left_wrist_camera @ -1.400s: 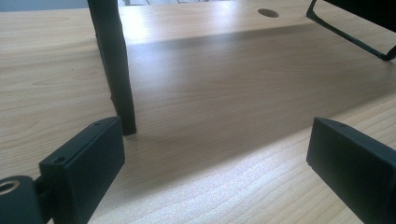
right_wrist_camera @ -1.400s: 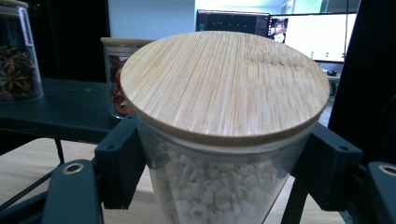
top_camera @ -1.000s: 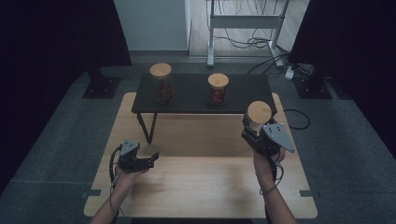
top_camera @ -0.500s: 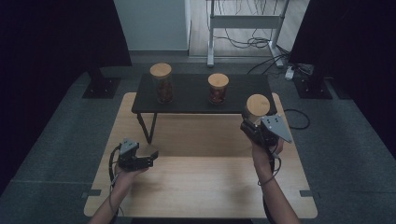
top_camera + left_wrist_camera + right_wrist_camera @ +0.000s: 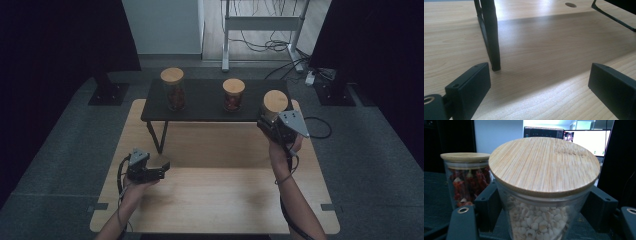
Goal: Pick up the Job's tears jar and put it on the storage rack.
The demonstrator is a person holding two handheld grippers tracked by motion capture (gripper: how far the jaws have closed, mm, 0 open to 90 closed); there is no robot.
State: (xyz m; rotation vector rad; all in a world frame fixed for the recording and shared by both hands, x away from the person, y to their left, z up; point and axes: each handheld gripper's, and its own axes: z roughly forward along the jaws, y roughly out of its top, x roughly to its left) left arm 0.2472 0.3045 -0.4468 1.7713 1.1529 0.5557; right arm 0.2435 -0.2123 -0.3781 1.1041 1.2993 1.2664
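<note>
A glass jar of pale grains (image 5: 534, 225) with a bamboo lid (image 5: 275, 102) is held between the jaws of my right gripper (image 5: 273, 119) (image 5: 544, 211), which is shut on it. The jar is at the right end of a low black shelf (image 5: 200, 111). On that shelf stand a jar of red pieces (image 5: 233, 95) (image 5: 466, 180) and a taller jar (image 5: 172, 89) farther left. My left gripper (image 5: 158, 169) (image 5: 541, 85) rests open on the wooden table (image 5: 215, 200), with nothing between its jaws, close to a black shelf leg (image 5: 491, 37).
The shelf stands on thin black legs (image 5: 161, 136) at the table's far half. A cable (image 5: 320, 127) lies off the table's right edge. Dark stands (image 5: 107, 92) and a metal frame (image 5: 260, 30) sit on the floor beyond.
My right gripper has carried the grain jar away from the person, up to the right end of the black shelf. The left gripper has stayed put.
</note>
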